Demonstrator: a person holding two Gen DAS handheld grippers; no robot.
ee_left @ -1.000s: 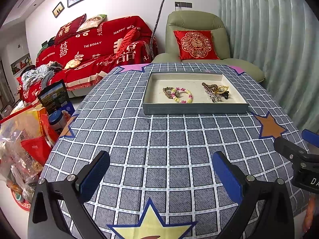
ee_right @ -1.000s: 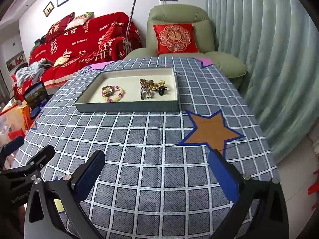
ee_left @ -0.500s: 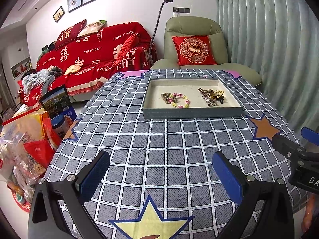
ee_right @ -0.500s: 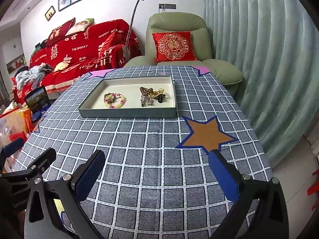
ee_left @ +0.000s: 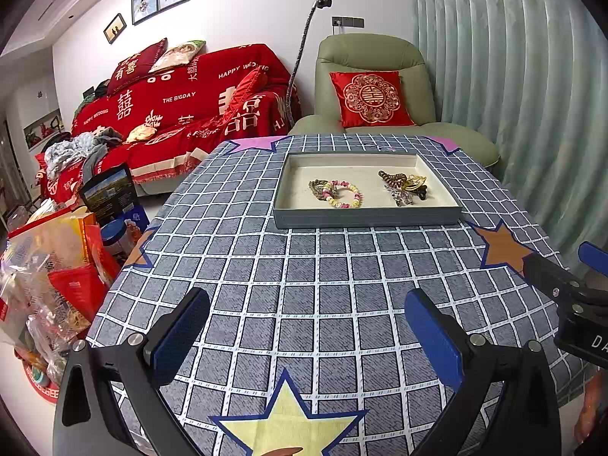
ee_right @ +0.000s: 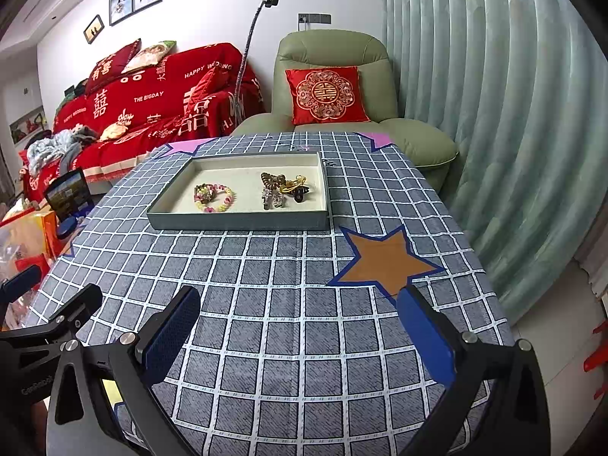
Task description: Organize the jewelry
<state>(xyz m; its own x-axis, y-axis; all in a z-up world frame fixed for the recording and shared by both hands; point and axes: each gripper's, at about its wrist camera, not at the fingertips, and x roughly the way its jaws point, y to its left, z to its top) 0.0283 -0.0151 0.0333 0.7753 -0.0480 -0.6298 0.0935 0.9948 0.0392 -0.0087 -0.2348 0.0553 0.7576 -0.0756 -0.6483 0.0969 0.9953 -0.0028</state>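
**Both grippers back off from the jewelry tray**

Pulled farther back since a second ago, both cameras now see the tray smaller and higher in view, with more checked cloth before it and the wall frames showing; nothing inside the tray has shifted.

In the left wrist view the grey tray (ee_left: 366, 220) lies on the far half of the table at about 12 o'clock from the left gripper (ee_left: 307, 334). On its pale lining a beaded bracelet (ee_left: 344, 193) of pink and yellow beads rests at the tray's 9 o'clock side, touching a brownish piece whose kind I cannot tell. At the 3 o'clock side a cluster of hair clips (ee_left: 404, 188) lies bunched together: brown, gold, silvery and black pieces touching one another.

From the right wrist view the same tray (ee_right: 239, 224) sits at about 11 o'clock from the right gripper (ee_right: 300, 332).

Each gripper has its blue-padded fingers spread wide with nothing between them, well short of the tray. The right one's tip shows at 3 o'clock in the left view.

A checked tablecloth (ee_left: 323, 277) with coloured stars covers the table. Beyond it stand a green armchair (ee_left: 376, 57) with a red cushion (ee_left: 370, 98) at 12 o'clock and a red-covered sofa (ee_left: 182, 102) at 10 o'clock.
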